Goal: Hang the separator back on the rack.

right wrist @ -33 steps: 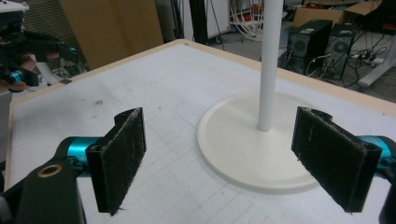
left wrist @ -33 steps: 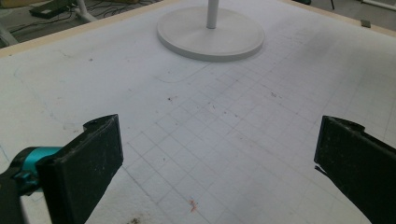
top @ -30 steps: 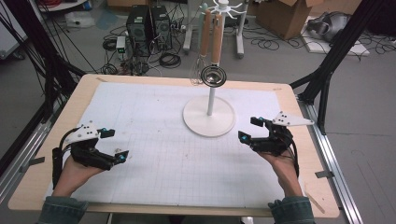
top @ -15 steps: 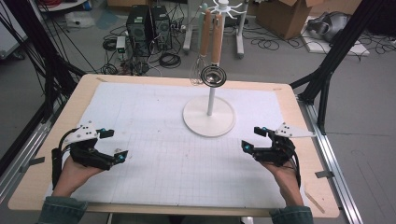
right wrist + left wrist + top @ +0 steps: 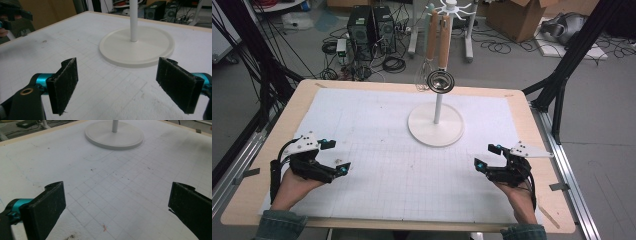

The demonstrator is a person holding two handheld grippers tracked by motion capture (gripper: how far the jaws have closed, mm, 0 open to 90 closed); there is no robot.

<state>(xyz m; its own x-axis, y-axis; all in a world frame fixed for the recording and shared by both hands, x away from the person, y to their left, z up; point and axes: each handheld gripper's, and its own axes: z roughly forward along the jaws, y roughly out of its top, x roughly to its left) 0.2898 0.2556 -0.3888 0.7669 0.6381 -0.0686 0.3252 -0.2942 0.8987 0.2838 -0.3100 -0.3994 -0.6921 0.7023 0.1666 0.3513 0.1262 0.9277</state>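
A white stand (image 5: 435,131) with a round base and a thin pole rises at the table's back middle. Two wooden-handled utensils (image 5: 440,50) hang from its top hooks, one ending in a coiled wire head (image 5: 440,80). My left gripper (image 5: 336,156) rests low over the white mat at the front left, open, with nothing between its black pads (image 5: 48,206). At the front right my right gripper (image 5: 485,156) is also open and empty, pointing toward the stand base (image 5: 137,47). The same base (image 5: 114,137) lies far ahead in the left gripper view.
A white gridded mat (image 5: 387,150) covers most of the wooden table (image 5: 287,115). Black frame struts (image 5: 562,75) stand at the right and left edges. Computers and cables (image 5: 367,30) lie on the floor beyond the far edge.
My right gripper has drawn back toward the table's front edge, away from the stand base. The left gripper has stayed in place.
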